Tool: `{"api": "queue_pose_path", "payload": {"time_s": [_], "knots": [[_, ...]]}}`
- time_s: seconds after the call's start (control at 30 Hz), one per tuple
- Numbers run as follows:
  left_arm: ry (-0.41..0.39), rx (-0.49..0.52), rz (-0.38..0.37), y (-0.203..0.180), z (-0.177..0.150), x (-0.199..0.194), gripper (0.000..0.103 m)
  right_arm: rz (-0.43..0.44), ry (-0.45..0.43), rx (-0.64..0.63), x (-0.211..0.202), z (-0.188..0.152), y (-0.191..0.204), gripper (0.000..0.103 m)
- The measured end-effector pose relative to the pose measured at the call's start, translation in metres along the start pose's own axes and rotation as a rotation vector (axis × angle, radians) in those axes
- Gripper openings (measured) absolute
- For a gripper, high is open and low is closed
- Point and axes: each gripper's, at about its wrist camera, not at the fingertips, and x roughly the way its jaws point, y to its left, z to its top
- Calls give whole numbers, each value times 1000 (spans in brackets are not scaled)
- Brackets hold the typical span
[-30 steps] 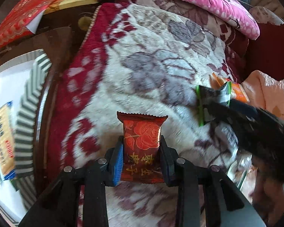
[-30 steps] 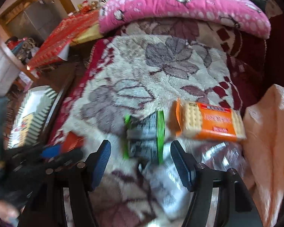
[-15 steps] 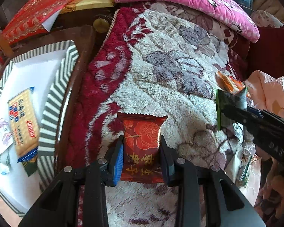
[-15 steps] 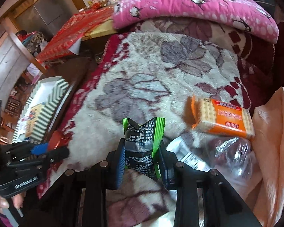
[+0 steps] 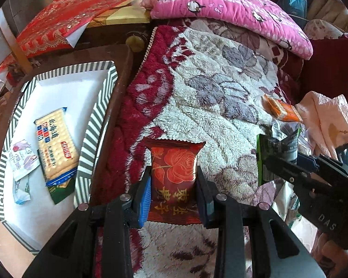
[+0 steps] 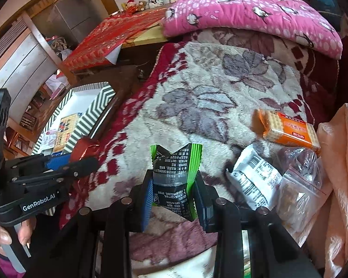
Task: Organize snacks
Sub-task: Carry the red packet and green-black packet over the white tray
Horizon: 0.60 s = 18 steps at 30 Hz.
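My left gripper (image 5: 172,194) is shut on a red rose-print snack packet (image 5: 174,178), held above the floral blanket (image 5: 208,97). My right gripper (image 6: 172,197) is shut on a green and black snack packet (image 6: 175,176), also above the blanket; it shows in the left wrist view (image 5: 276,155) too. A striped white tray (image 5: 95,125) at the left holds a yellow cracker pack (image 5: 55,143) and small white packets (image 5: 20,159). An orange cracker pack (image 6: 287,129), a white packet (image 6: 255,178) and a clear bag (image 6: 299,185) lie on the blanket at the right.
The tray sits on a dark wooden table (image 5: 120,53) beside the bed. A pink penguin pillow (image 5: 232,7) lies at the back. Peach cloth (image 6: 343,173) is bunched at the right. A red patterned cloth (image 5: 65,18) covers furniture at the back left.
My right gripper has closed on the green and black packet and lifted it. My left gripper, still holding the red packet, has drawn back and turned left, bringing the tray into view.
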Motion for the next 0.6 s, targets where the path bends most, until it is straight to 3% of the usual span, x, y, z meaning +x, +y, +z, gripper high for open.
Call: {"api": "queue_pose_path", "payload": {"time_s": [0.6], "knots": [[-18,-42,10,22,-8,-15,32,41,-8,-57,-10,-5,39,37]]}}
